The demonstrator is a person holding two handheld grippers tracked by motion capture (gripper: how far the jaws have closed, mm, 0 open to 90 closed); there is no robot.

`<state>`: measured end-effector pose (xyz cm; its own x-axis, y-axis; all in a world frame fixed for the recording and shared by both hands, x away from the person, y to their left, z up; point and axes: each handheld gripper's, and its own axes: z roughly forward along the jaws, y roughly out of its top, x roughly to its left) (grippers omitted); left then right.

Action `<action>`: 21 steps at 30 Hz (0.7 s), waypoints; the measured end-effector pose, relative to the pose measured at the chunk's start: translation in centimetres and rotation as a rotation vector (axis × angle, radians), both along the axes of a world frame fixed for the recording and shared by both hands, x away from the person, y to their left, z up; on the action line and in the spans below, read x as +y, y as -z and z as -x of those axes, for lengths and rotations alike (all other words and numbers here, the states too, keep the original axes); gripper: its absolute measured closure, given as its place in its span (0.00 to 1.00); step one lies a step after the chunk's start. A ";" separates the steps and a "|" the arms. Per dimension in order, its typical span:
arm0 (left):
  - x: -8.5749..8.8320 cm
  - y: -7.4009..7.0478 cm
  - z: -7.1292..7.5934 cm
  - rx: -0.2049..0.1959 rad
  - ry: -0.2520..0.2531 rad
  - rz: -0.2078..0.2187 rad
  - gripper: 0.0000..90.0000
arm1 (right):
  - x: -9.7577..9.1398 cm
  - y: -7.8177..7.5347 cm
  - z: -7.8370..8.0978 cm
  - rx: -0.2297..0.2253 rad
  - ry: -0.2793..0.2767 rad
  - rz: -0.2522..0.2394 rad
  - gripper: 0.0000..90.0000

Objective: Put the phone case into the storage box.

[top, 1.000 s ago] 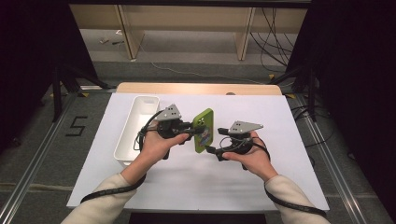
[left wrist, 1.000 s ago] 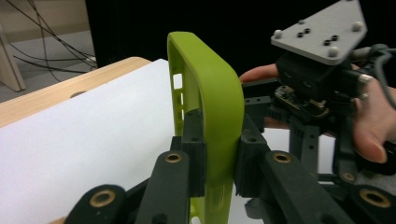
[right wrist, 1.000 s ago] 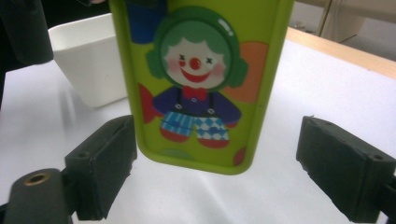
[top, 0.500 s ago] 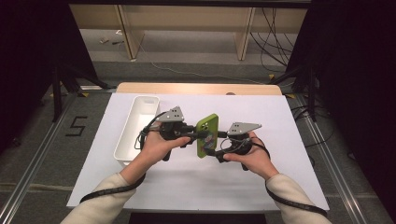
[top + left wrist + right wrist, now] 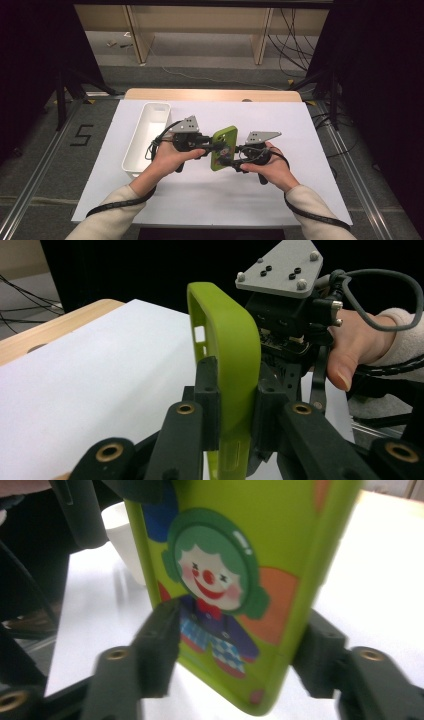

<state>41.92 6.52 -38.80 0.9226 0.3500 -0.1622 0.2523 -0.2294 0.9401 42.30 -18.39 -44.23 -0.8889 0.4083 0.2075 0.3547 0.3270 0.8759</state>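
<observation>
A lime-green phone case (image 5: 223, 148), printed on its back with a cartoon clown in a green wig, is hanging above the white table (image 5: 310, 200) between both hands, just right of the white bin (image 5: 145, 142). The left gripper (image 5: 212, 148) is pinching its thin edge. The right gripper (image 5: 226, 161) has just been closing its jaws, which are straddling the case's width; whether they are pressing it cannot be told.

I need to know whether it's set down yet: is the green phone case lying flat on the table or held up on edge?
Held up on edge. The green phone case stands between the left tool and right tool, above the white table.
</observation>
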 end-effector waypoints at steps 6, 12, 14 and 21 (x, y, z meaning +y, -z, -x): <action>0.4 -0.1 -0.2 -0.018 -0.050 0.028 0.85 | -0.5 -0.1 -0.1 0.035 -0.001 -0.021 0.70; 0.7 -0.1 -0.4 -0.044 -0.099 0.051 0.74 | -0.5 -0.3 -0.1 0.064 -0.012 -0.034 0.84; 0.8 -0.1 -0.5 -0.046 -0.116 0.069 0.69 | -0.5 -0.5 0.0 0.067 -0.010 -0.041 0.87; 0.7 -0.2 -0.5 -0.069 -0.166 0.083 0.55 | 0.1 -1.4 0.5 0.044 0.017 -0.044 0.87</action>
<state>42.44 7.21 -38.63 0.8631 0.4865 -0.1355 0.2147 -0.1105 0.9704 41.81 -18.30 -42.87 -0.8714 0.4133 0.2644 0.3985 0.2821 0.8727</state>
